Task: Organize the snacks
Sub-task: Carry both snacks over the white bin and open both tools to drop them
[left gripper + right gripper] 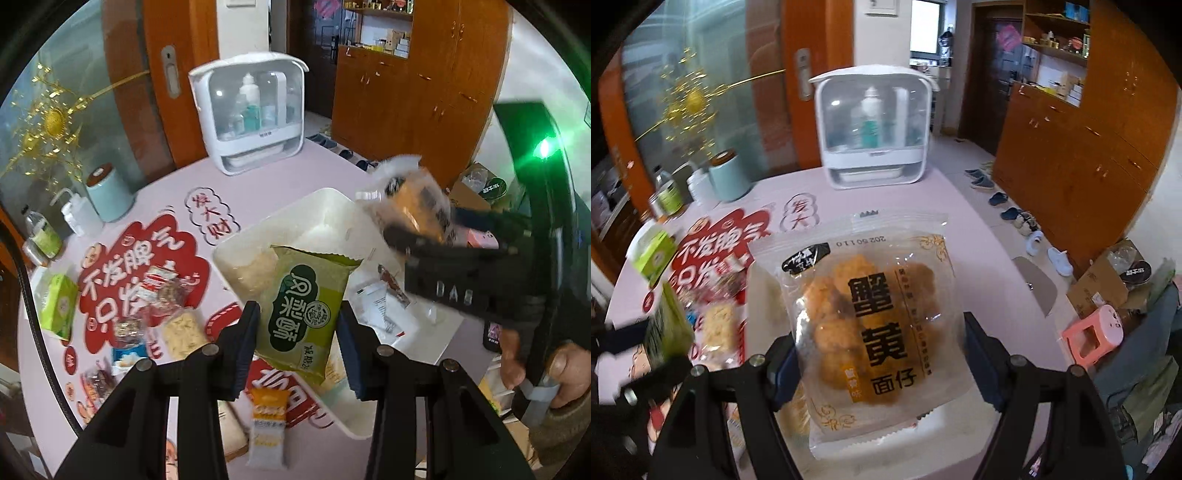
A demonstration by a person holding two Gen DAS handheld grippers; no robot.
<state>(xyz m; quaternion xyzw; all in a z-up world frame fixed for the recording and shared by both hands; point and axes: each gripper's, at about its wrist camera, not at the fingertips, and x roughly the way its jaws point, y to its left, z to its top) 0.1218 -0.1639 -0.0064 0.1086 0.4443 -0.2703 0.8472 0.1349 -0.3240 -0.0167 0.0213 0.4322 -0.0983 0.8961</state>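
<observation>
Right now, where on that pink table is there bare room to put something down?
Bare pink table shows between the white cabinet and the white tray, and along the right edge toward the shoes. The left side is crowded: loose snack packets, green carton, bottles and blue canister.

A room with orange-brown wooden cabinets (1071, 155), open shelves above (small items, blurred), a dark door (990, 74), pale floor (967, 155), and a frosted glass panel (698, 92) with gold decoration.
</observation>
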